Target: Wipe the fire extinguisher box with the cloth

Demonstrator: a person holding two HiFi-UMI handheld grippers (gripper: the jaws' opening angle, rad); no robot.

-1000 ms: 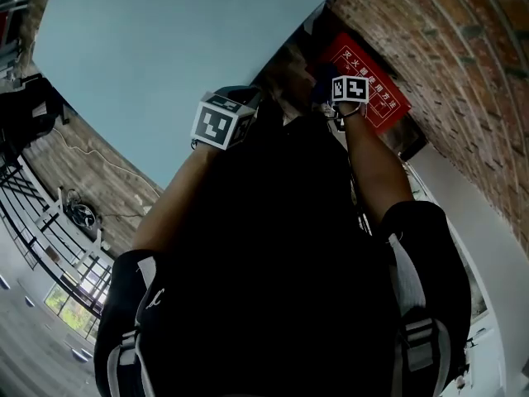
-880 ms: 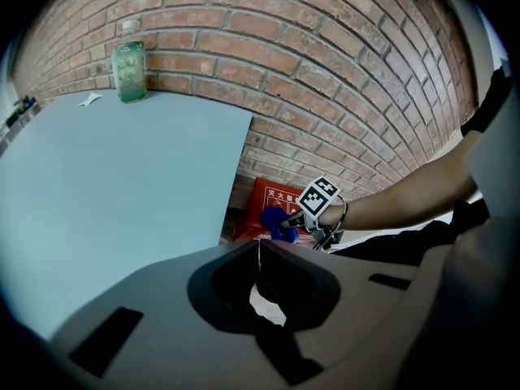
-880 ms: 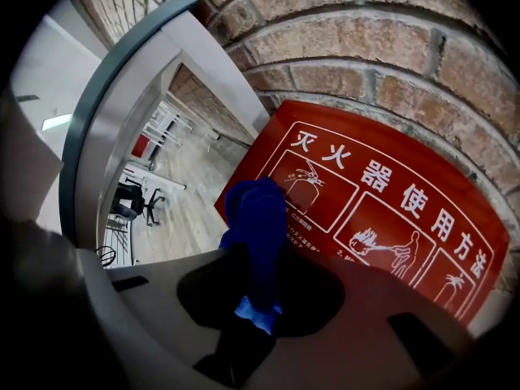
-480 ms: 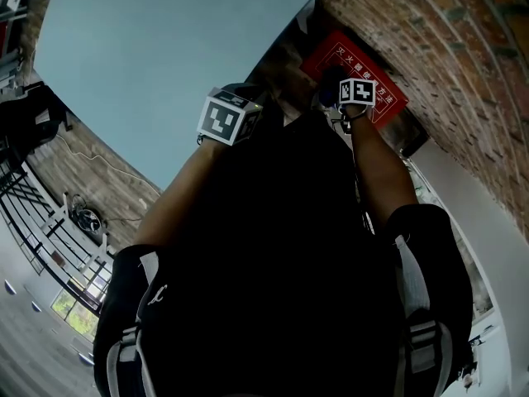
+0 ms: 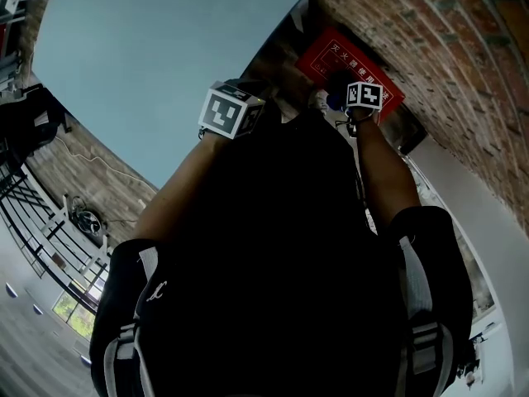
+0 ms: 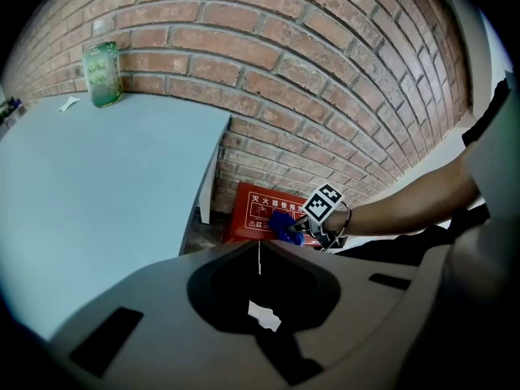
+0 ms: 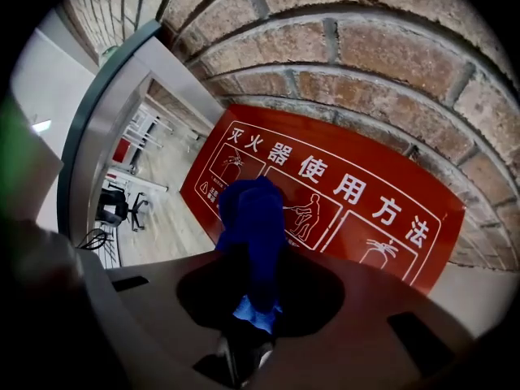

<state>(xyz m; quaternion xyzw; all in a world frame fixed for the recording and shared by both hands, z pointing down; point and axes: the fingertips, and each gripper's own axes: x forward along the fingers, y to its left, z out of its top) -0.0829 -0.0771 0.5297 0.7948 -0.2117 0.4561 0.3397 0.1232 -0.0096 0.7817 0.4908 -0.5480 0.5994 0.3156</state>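
The left gripper, clenched on nothing, hangs near the pale blue tabletop. To its right, the right gripper has slid slightly farther right across the red fire extinguisher box than half a second ago. White characters on the box read 灭火器使用方法. The gripper's jaws grasp the blue cloth, which is pressed against the box's front at the foot of the brick wall.

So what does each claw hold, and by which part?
The right claw grips the blue cloth by one bunched end; the rest sticks out toward the red box. The left claw is shut, holding nothing.
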